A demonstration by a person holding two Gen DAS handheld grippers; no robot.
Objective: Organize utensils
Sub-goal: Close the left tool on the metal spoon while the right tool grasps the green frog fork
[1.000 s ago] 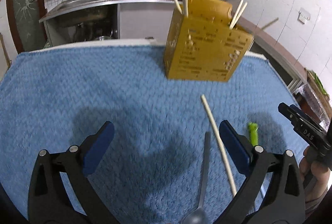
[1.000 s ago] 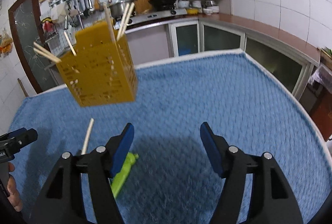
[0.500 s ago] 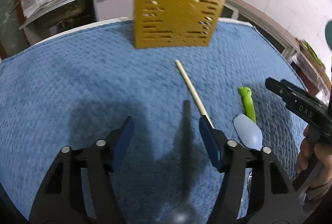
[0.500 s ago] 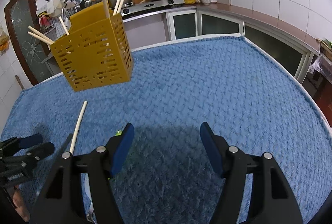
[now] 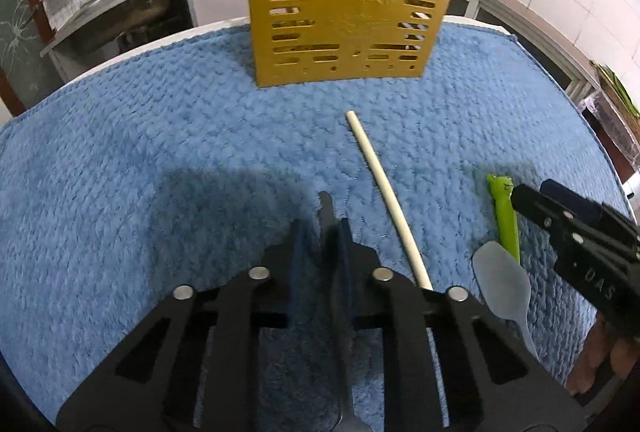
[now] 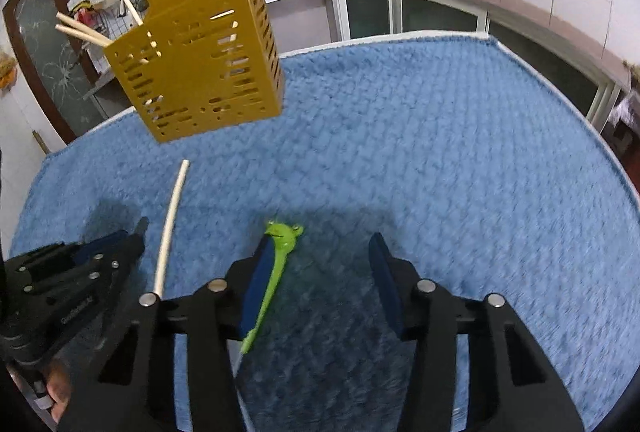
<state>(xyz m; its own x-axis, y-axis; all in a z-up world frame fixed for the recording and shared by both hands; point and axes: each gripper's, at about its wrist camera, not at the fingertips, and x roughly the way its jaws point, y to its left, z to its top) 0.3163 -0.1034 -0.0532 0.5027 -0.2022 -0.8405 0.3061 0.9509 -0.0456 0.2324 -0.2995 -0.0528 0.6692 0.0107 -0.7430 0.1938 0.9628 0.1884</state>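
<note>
A yellow slotted utensil holder (image 5: 344, 11) (image 6: 200, 71) stands on the blue towel (image 5: 160, 151) with chopsticks in it. My left gripper (image 5: 322, 232) is closing, and its pads press on the handle of a dark metal spoon (image 5: 326, 201) that lies on the towel. A loose chopstick (image 5: 384, 191) (image 6: 170, 228) lies just right of it. My right gripper (image 6: 320, 280) is closing too, its pads still apart. A green frog-headed utensil (image 6: 280, 244) (image 5: 506, 224) lies between its jaws, close along the left pad.
A pale grey-blue spoon (image 5: 502, 284) lies beside the green utensil. Each gripper shows in the other's view, the right gripper (image 5: 560, 224) and the left gripper (image 6: 100, 256). The towel's edge (image 6: 560, 91) curves round at the right; a kitchen counter stands behind.
My left jaws came together from wide open onto the spoon handle as the hand sank toward the towel. My right gripper dropped over the green utensil and its jaws narrowed.
</note>
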